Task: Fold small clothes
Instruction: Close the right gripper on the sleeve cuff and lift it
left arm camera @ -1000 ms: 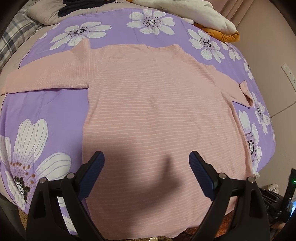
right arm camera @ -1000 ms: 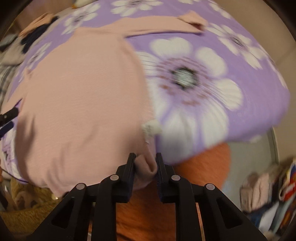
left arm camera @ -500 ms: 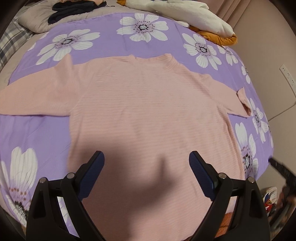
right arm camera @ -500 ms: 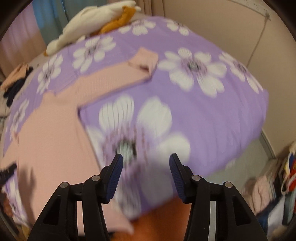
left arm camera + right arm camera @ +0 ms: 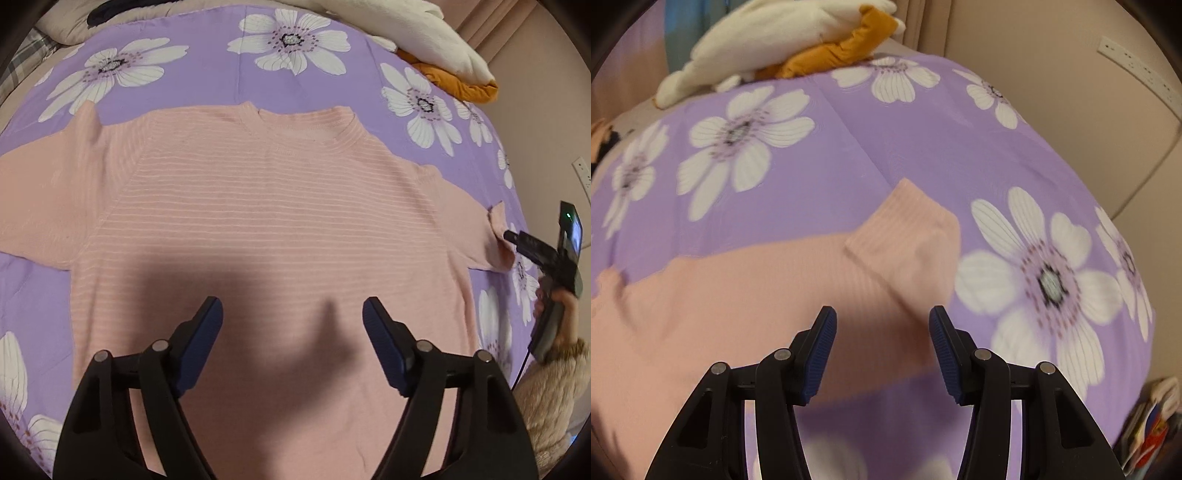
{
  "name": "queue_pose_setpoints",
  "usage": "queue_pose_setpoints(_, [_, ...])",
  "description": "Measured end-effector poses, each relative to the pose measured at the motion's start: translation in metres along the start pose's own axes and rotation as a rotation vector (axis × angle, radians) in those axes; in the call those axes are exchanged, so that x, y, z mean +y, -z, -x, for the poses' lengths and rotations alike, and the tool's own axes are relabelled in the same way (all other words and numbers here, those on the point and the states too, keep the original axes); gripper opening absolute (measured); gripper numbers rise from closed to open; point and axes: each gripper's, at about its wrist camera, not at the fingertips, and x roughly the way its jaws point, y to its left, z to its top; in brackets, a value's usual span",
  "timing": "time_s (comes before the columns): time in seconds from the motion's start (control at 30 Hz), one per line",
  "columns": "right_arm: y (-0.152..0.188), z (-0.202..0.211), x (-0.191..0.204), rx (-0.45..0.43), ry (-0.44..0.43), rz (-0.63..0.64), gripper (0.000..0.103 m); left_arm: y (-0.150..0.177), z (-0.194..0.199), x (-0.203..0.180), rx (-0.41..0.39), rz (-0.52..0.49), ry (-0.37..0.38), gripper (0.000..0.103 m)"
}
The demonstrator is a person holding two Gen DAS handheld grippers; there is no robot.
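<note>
A pink striped sweater [image 5: 266, 221] lies spread flat, front up, on a bed covered by a purple sheet with white flowers [image 5: 207, 74], neckline toward the far side and both sleeves stretched outward. The left tongs [image 5: 292, 325] hover low over the lower middle of the sweater body, spread wide with nothing between them — their shadow falls on the fabric just ahead. The right tongs [image 5: 882, 332] are also spread apart and empty, poised over the end of the sweater's right sleeve, where the ribbed cuff [image 5: 908, 236] is folded back on itself. In the left wrist view the right tongs [image 5: 517, 240] come in from the right edge of the bed, tip at the folded cuff [image 5: 496, 229], held by a hand [image 5: 554, 306] in a fuzzy beige sleeve [image 5: 550, 402]. At the far corner of the bed sit a white plush blanket [image 5: 768, 40] and a mustard-orange garment [image 5: 842, 48].
</note>
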Motion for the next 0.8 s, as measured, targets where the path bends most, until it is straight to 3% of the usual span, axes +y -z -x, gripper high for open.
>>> queue_pose_setpoints(0.13, [-0.011, -0.026, -0.006, 0.009, 0.081, 0.024, 0.051, -0.003, -0.012, 0.005, 0.023, 0.02, -0.014, 0.075])
queue_pose_setpoints(0.2, [-0.011, -0.033, -0.011, 0.02, 0.073, 0.012, 0.05, -0.004, -0.015, 0.006, 0.021, 0.018, -0.02, 0.075])
queue_pose_setpoints(0.23, [-0.012, -0.035, -0.015, 0.017, 0.055, 0.003, 0.036, -0.004, -0.015, 0.007, 0.018, 0.017, -0.022, 0.075])
queue_pose_setpoints(0.27, [-0.012, -0.035, -0.019, 0.012, 0.063, 0.001, 0.008, -0.005, -0.016, 0.007, 0.014, 0.016, -0.023, 0.075])
queue_pose_setpoints(0.3, [-0.013, -0.032, -0.023, 0.0, 0.079, -0.01, 0.005, -0.005, -0.016, 0.007, 0.014, 0.015, -0.026, 0.075])
queue_pose_setpoints(0.57, [-0.006, 0.039, -0.128, -0.225, -0.167, -0.41, 0.004, -0.006, -0.019, 0.007, 0.021, 0.001, -0.041, 0.076])
queue_pose_setpoints(0.63, [0.001, 0.039, -0.139, -0.228, -0.173, -0.444, 0.004, -0.005, -0.02, 0.006, 0.02, 0.001, -0.047, 0.076])
queue_pose_setpoints(0.7, [0.013, 0.032, -0.148, -0.211, -0.02, -0.462, 0.001, -0.005, -0.022, 0.005, 0.021, 0.004, -0.054, 0.076])
queue_pose_setpoints(0.73, [0.019, 0.027, -0.154, -0.193, -0.013, -0.487, 0.001, -0.005, -0.022, 0.005, 0.022, 0.008, -0.056, 0.077])
queue_pose_setpoints(0.8, [0.028, 0.015, -0.165, -0.152, -0.124, -0.552, 0.001, -0.005, -0.022, 0.005, 0.024, 0.01, -0.058, 0.077])
